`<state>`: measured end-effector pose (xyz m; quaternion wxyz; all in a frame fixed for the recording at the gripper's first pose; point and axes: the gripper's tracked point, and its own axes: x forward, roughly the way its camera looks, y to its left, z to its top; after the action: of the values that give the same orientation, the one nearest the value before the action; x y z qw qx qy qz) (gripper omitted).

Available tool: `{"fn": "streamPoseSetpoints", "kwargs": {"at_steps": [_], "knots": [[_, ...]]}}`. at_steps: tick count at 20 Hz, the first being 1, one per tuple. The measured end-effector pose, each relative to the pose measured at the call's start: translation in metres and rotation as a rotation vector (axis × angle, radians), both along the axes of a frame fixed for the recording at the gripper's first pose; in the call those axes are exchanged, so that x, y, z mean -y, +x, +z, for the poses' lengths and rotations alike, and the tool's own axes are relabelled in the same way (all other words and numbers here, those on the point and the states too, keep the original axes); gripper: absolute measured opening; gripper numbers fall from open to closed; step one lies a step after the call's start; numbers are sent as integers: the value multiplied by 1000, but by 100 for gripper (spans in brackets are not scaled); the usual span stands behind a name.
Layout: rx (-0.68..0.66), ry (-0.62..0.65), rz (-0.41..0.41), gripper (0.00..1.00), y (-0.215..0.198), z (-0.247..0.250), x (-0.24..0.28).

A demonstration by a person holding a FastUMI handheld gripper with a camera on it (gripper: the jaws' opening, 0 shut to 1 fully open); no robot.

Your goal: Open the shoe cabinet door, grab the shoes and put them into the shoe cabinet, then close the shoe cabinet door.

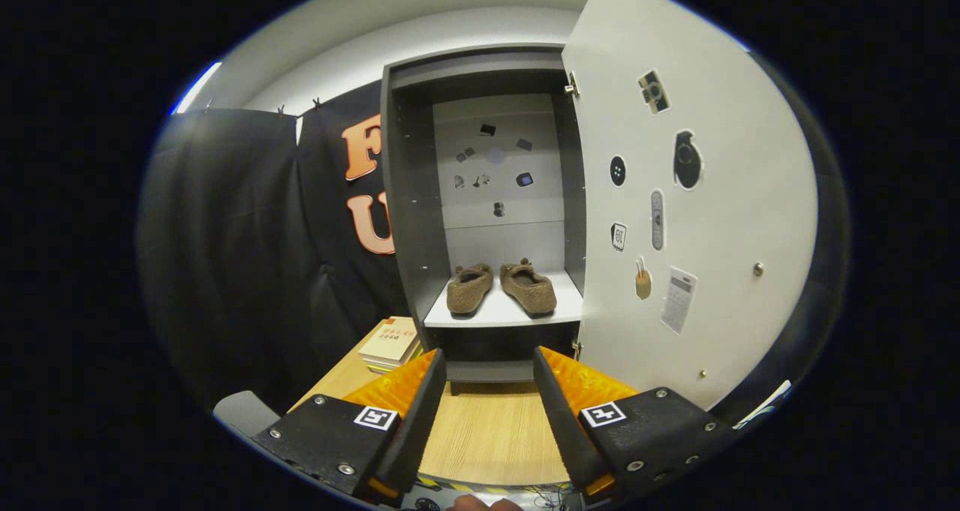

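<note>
Gripper hanging open, empty; shoes sitting inside on shelf. Risk: fingers glancing off the door edge, leaving it ajar.

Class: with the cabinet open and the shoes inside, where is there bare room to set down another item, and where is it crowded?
Bare: the shelf strip in front of the shoes, and the table between the open gripper and the cabinet. Crowded: mid-shelf, where the shoes sit side by side, and beside the books left of the cabinet. The door stands open to the right.
</note>
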<state>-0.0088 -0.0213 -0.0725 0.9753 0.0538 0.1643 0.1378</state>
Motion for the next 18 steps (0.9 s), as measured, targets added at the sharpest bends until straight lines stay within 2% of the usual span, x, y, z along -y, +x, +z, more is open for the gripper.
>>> {"fn": "streamPoseSetpoints", "kwargs": {"at_steps": [4, 6, 9, 13, 18], "knots": [[29, 3, 89, 79, -40, -2, 40], [29, -14, 93, 81, -47, -4, 67], [41, 15, 52, 83, -47, 3, 111], [66, 29, -42, 83, -34, 2, 172], [93, 14, -91, 83, -12, 5, 217]]}}
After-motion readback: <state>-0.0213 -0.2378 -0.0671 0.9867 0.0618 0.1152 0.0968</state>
